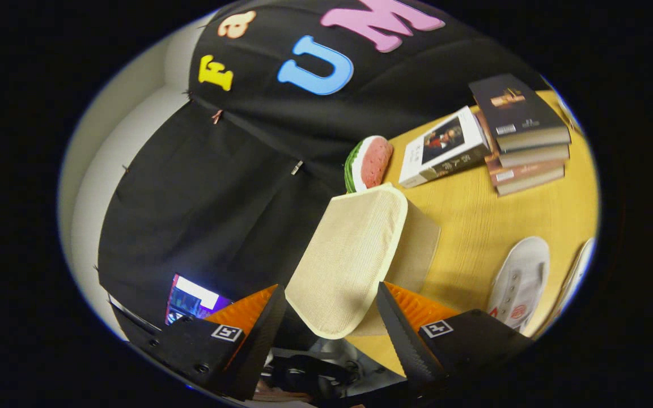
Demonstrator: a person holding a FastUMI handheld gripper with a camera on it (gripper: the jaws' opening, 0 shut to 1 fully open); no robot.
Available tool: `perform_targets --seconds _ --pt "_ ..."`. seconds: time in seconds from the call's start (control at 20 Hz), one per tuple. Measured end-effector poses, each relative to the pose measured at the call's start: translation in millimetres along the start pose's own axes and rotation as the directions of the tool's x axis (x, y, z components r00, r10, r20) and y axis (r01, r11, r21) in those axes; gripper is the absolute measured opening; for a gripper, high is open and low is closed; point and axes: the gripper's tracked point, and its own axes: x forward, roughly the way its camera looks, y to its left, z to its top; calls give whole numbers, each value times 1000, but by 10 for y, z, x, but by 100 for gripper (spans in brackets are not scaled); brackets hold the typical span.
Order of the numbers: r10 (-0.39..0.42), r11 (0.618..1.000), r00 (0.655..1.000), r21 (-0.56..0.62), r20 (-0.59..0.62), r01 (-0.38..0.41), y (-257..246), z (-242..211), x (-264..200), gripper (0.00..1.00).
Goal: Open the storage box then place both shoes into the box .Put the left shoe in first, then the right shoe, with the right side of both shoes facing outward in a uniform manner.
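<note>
Table (474,226) tilted in our view; we read wrist as rolled for lid lift. Storage box (417,243) at 12 o'clock from gripper (332,314). Its lid (349,255) sits between spread fingers; contact unclear. Shoes (522,280) wait at 3 o'clock, unpacked.

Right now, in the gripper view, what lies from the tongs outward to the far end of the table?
Open tongs around the box lid → storage box → watermelon toy → white book → stacked books.
</note>
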Motion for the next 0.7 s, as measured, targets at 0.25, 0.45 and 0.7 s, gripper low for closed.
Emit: perform_targets --seconds 0.25,0.45,0.7 --pt "39 970 999 240 -1 -38 -237 -55 236 97" --pt "2 974 999 226 -52 10 -392 -265 433 97" --pt "16 963 999 268 -33 -6 -274 -247 551 83"
